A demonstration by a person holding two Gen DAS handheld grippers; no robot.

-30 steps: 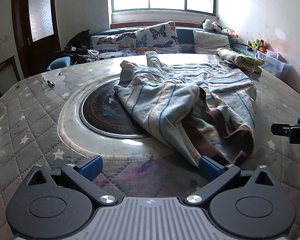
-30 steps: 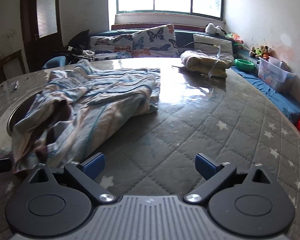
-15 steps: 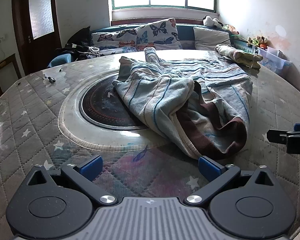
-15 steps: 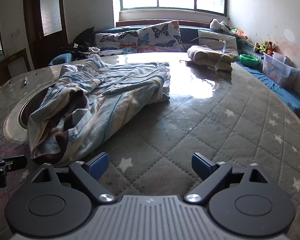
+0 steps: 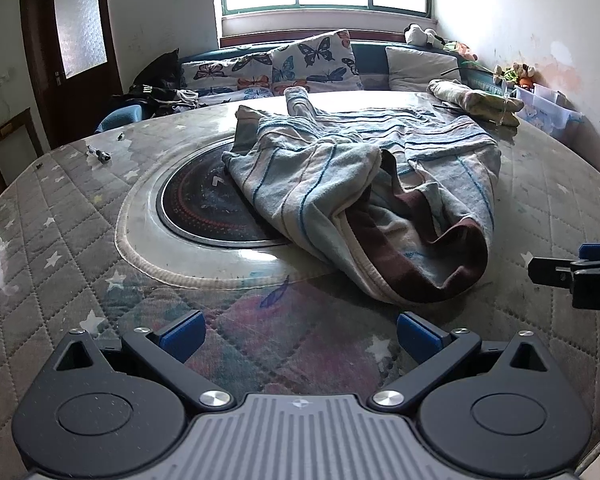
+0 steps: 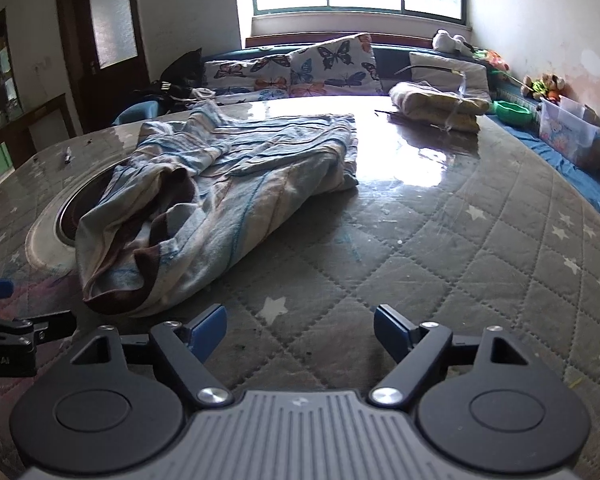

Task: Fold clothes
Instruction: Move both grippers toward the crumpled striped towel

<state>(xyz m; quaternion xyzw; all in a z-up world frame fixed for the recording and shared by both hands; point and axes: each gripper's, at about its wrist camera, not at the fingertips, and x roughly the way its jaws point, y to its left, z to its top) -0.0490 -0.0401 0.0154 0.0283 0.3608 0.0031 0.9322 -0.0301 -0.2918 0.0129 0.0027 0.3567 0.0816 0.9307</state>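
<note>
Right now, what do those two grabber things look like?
Each tool, left and right, has two black arms tipped with blue pads, shiny silver bolts at the joints, two round black discs and a ribbed grey middle plate. No cables, sleeves or hands show.

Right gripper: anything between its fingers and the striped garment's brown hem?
Nothing: in the right wrist view only bare quilted table cover separates the open right gripper from the striped garment.
</note>
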